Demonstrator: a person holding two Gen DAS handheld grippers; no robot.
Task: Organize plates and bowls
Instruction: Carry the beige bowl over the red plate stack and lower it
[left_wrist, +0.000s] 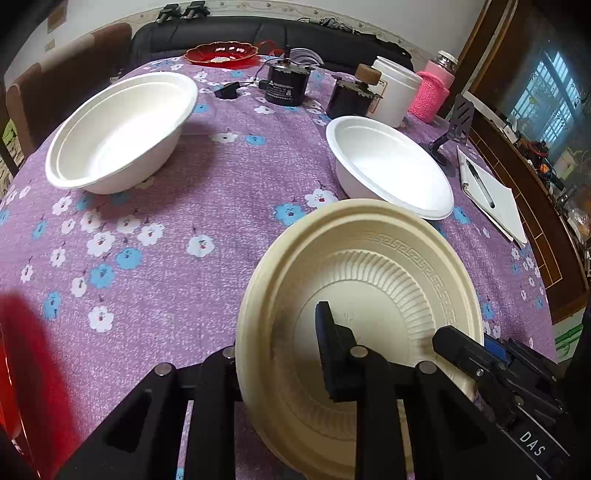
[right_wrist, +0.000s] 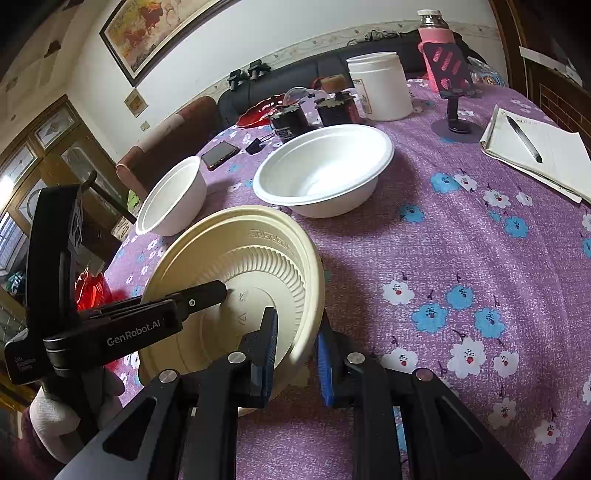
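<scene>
A cream ribbed plate (left_wrist: 369, 258) is held tilted over the purple flowered tablecloth (left_wrist: 166, 258). My left gripper (left_wrist: 280, 328) is shut on its near-left rim: one finger lies inside the plate, the other is hidden behind the rim. In the right wrist view the left gripper (right_wrist: 210, 291) reaches in from the left onto the plate (right_wrist: 258, 240). My right gripper (right_wrist: 295, 328) is shut on the plate's opposite rim, which runs between its blue pads; it also shows at the plate's right edge (left_wrist: 454, 339). Two white bowls stand beyond, one on the left (left_wrist: 122, 129) and one on the right (left_wrist: 391, 166).
At the table's far side stand a red dish (left_wrist: 221, 53), black jars (left_wrist: 284, 86), a white canister (left_wrist: 397, 90) and a pink bottle (left_wrist: 432, 92). A phone stand (left_wrist: 454, 129) and a notebook with pen (left_wrist: 487, 195) lie to the right. A phone (right_wrist: 219, 154) lies behind the bowls.
</scene>
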